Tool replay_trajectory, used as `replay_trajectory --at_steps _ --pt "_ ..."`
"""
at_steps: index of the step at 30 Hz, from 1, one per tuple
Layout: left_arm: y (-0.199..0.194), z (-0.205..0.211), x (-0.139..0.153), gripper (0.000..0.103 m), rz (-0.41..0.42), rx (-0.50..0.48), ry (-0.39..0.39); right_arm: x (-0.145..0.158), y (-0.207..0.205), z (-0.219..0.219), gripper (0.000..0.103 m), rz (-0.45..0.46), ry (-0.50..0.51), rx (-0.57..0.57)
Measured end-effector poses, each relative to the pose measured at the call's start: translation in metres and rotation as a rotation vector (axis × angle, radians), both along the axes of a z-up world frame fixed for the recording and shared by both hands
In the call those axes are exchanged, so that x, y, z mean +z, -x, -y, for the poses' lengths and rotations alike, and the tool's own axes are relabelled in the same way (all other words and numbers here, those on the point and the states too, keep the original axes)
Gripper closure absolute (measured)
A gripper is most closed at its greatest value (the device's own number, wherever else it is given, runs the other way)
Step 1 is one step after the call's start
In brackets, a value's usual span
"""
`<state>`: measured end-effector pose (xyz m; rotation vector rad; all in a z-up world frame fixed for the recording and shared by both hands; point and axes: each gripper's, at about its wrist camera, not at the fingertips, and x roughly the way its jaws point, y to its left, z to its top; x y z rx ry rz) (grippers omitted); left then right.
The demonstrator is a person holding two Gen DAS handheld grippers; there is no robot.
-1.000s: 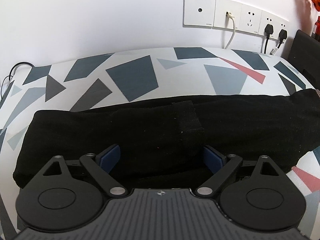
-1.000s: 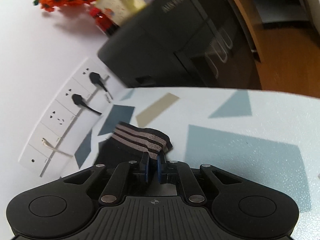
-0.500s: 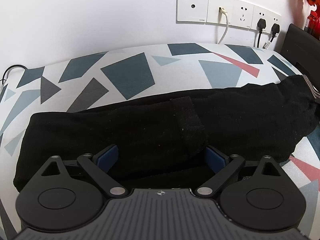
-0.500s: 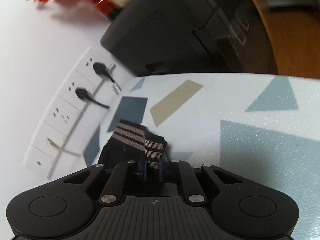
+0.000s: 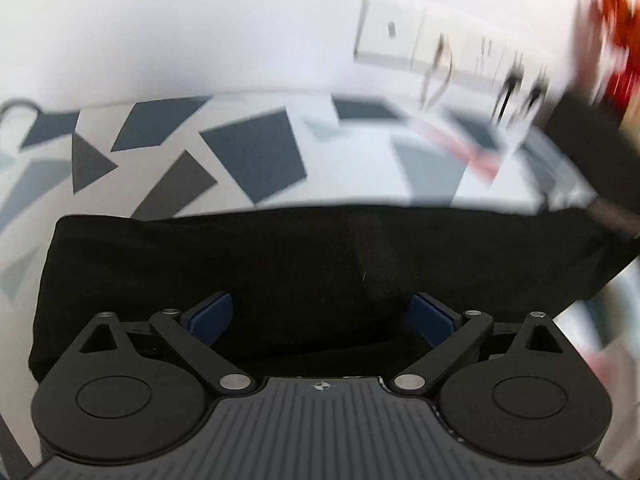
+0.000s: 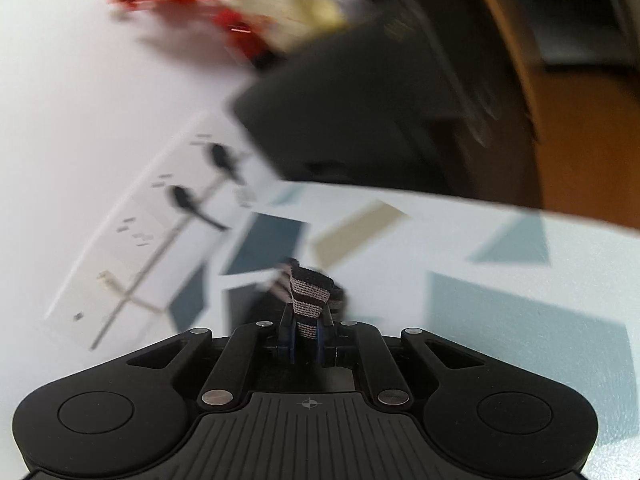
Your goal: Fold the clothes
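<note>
Patterned table (image 5: pixel 256 160), black garment (image 5: pixel 320 264)

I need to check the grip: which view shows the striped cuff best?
The right wrist view: the striped cuff sits pinched between the right tongs, close and fairly sharp. The left wrist view shows only a blurred sliver of it at the right edge of the black garment.

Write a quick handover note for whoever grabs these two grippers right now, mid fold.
Right gripper: shut on the striped cuff of the black garment.
Left gripper: open, jaws wide over the garment's near edge, gripping nothing.
Garment: a long black band across the patterned table, cuff end raised at the right.
Done: cuff gripped.
Left: carry the cuff end over, lay it, flatten.
</note>
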<state>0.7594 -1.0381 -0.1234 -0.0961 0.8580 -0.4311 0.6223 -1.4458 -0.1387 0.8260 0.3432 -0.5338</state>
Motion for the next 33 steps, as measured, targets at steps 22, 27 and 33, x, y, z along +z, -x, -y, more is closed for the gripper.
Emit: replay_trajectory --at_steps 22,27,33 --pt "0.047 -0.272 -0.001 0.005 -0.143 0.579 0.235 0.012 -0.141 -0.36 0.095 0.022 0.33 1.006" --pt "0.054 -0.3 0.002 0.005 -0.133 0.585 0.268 0.018 -0.136 -0.379 0.095 0.023 0.388 0.974" --pt "0.044 -0.31 -0.006 0.005 -0.155 0.571 0.29 0.027 -0.131 -0.404 0.094 0.052 0.482 1.05"
